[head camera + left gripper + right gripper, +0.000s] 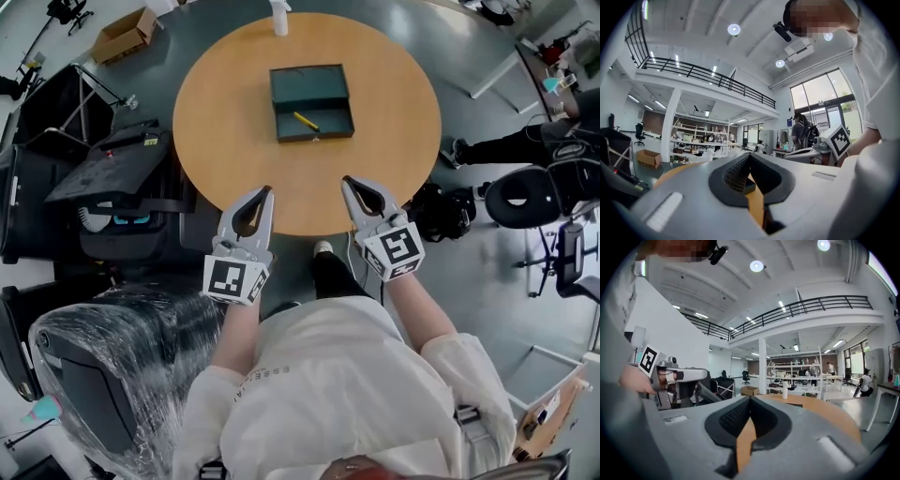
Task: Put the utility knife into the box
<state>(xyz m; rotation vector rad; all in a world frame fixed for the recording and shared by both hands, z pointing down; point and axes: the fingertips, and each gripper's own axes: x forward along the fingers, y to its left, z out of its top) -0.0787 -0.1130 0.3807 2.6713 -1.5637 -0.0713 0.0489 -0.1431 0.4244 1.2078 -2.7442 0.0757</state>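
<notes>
A dark green open box (311, 101) sits on the round wooden table (225, 112), past its middle. A yellow utility knife (306, 122) lies inside the box near its front wall. My left gripper (268, 190) and right gripper (347, 181) hover side by side over the table's near edge, well short of the box. Both are shut and hold nothing. In the left gripper view the left gripper (750, 155) has its jaws closed tip to tip, with only tabletop showing through the gap behind them. The right gripper (750, 399) looks the same in the right gripper view.
A white bottle (279, 19) stands at the table's far edge. A black folding cart (112, 178) and a plastic-wrapped chair (103, 375) crowd the left side. Office chairs (534, 192) and a seated person's legs (506, 145) are at the right. A cardboard box (125, 36) lies on the floor.
</notes>
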